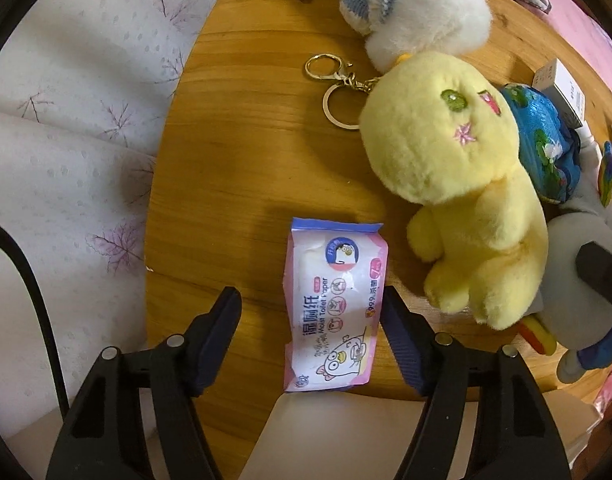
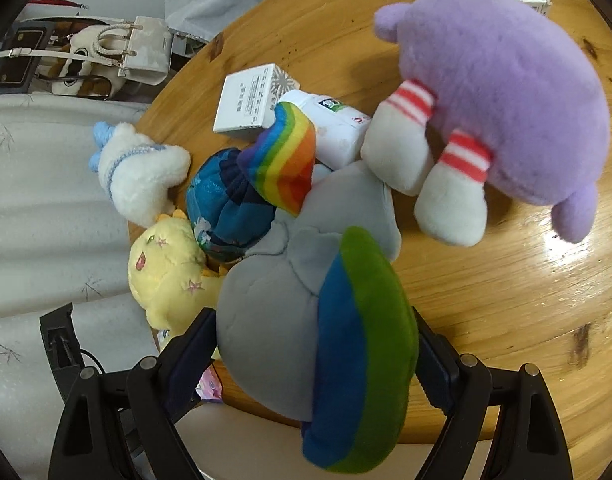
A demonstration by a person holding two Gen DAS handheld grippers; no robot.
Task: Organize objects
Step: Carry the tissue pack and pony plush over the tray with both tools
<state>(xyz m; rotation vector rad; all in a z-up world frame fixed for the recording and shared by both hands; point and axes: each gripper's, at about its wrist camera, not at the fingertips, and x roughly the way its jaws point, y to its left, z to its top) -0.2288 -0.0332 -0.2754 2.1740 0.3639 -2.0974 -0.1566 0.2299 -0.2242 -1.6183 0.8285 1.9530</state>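
Observation:
A pink and white pack of moist toilet paper (image 1: 333, 308) lies flat on the round wooden table (image 1: 234, 160). My left gripper (image 1: 309, 294) points down over it, open. The right pad is at the pack's edge and the left pad stands well off it. A yellow plush (image 1: 445, 140) with a keyring (image 1: 337, 96) lies just right of the pack. In the right wrist view a grey plush with rainbow stripes (image 2: 274, 320) fills the gap of my right gripper (image 2: 313, 316). Both pads touch its sides, and it rests on the table.
A purple plush (image 2: 505, 92), a white box (image 2: 246, 100), a white bottle (image 2: 337, 128), a blue pouch (image 2: 226, 208) and a white plush (image 2: 142, 176) crowd the table. The table's edge runs close to the toys, with patterned white bedding (image 1: 66, 140) beyond. A handbag (image 2: 142, 48) stands off the table.

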